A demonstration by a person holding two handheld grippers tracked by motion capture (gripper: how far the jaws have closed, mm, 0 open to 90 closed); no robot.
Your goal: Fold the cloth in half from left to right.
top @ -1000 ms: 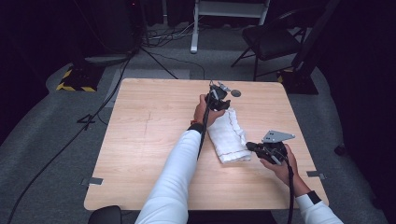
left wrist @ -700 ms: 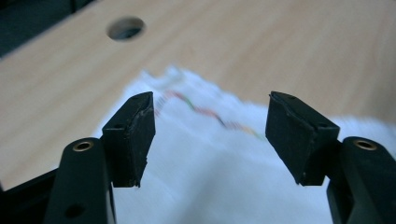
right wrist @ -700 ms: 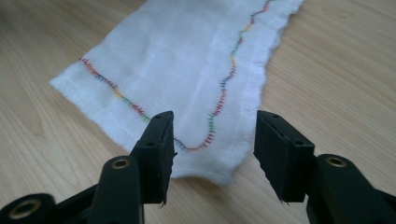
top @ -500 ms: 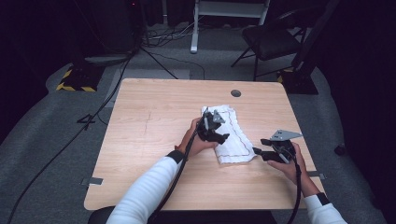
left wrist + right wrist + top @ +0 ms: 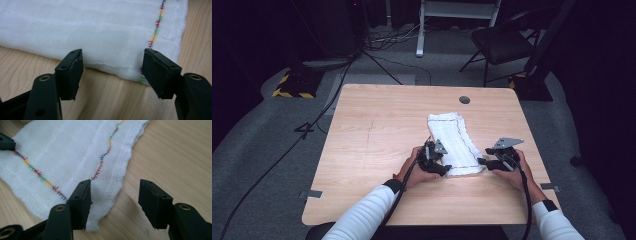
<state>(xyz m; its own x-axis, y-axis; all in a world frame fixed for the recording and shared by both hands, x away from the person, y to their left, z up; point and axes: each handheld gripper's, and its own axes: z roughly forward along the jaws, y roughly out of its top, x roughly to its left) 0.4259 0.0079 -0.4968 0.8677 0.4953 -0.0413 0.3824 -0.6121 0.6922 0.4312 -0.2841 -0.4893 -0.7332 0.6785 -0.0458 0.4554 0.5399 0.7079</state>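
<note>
High view shows a light wooden rectangular table (image 5: 377, 145) with a folded white gauze cloth edged in multicoloured stitching (image 5: 452, 137) lying right of its centre, its long side running away from us. We have both tools at the cloth's near end, the left gripper (image 5: 443, 170) at the near left corner and the right gripper (image 5: 482, 161) at the near right corner.

We judge the cloth light, soft and limp, with several thin layers that may slide apart, so it should sag rather than hold shape. The near corners, pinched through all layers, look the best places to grip.

Left gripper view shows its 2 black jaws apart, straddling the cloth's near edge (image 5: 117, 70) without pressing it. Right gripper view shows its jaws apart too, 1 over the frayed corner (image 5: 100, 195) and 1 over bare wood.

Compared with 1 second ago, our left hand has come back from the cloth's far end to the near end, and both pairs of jaws have just been opening, with only cloth edge between them.
</note>
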